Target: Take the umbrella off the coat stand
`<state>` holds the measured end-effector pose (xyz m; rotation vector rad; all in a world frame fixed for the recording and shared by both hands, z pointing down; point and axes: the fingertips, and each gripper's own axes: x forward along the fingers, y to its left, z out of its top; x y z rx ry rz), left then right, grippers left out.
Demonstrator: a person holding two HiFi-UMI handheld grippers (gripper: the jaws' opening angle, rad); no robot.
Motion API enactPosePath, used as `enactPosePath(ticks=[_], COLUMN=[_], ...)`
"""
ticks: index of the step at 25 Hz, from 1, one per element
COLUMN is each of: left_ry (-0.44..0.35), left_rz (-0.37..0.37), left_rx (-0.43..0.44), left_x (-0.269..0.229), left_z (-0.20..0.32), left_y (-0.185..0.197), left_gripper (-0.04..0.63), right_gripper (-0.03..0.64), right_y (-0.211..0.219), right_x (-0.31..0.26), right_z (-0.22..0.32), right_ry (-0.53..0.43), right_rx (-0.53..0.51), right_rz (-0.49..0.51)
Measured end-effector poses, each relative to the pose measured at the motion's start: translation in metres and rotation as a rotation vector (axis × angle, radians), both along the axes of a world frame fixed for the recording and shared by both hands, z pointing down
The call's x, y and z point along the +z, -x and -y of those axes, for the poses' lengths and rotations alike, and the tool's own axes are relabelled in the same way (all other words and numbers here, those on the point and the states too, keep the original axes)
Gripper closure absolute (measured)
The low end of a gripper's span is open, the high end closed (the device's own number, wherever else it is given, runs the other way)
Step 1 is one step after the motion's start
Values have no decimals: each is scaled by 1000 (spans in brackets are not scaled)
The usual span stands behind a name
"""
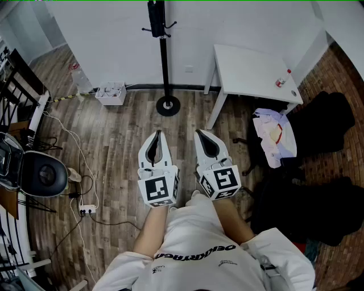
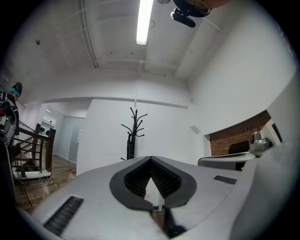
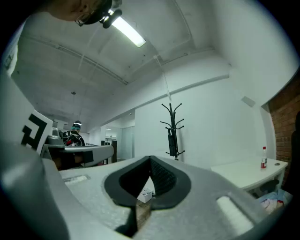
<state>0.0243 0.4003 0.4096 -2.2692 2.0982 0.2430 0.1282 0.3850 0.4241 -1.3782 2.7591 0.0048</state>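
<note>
Two tools sit low in the head view's centre: the left hand-held gripper point(image 1: 157, 134) and the right hand-held gripper point(image 1: 198, 133), each with jaws closed on nothing. The dark folded umbrella point(image 1: 156, 16) hangs high on the black hooked coat stand point(image 1: 165, 62) at top centre. Black lettering on the person's white shirt point(image 1: 199, 230) is too distorted to read.

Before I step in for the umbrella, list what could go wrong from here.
Both the left tongs and right tongs are shut and empty; reaching the umbrella like that would likely just nudge it. The coat stand is a thin pole on a small round base, so a sideways tug might tip it, perhaps toward the white table beside it.
</note>
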Motion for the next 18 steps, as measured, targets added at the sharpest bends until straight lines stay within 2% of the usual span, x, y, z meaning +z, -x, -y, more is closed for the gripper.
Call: enactPosePath(ticks=[7,11,16,18], left_ry=[9,14,12,-12], left_rz=[11,-13,15,15], left_rx=[-13,-24,-53,-66], left_x=[-2,-4,-8,-8], left_z=[20,48,83,93], left_y=[-14,-24,-45,-56], left_gripper=[598,598,598,598], right_gripper=[618,618,617,617], right_y=[-12,-20,-39,-49], right_x=[0,-6,-11,-8], right_z=[24,57,95,109], right_ry=[13,25,18,23], right_rx=[-22,-43,-77,-94], right_rz=[5,18,43,59])
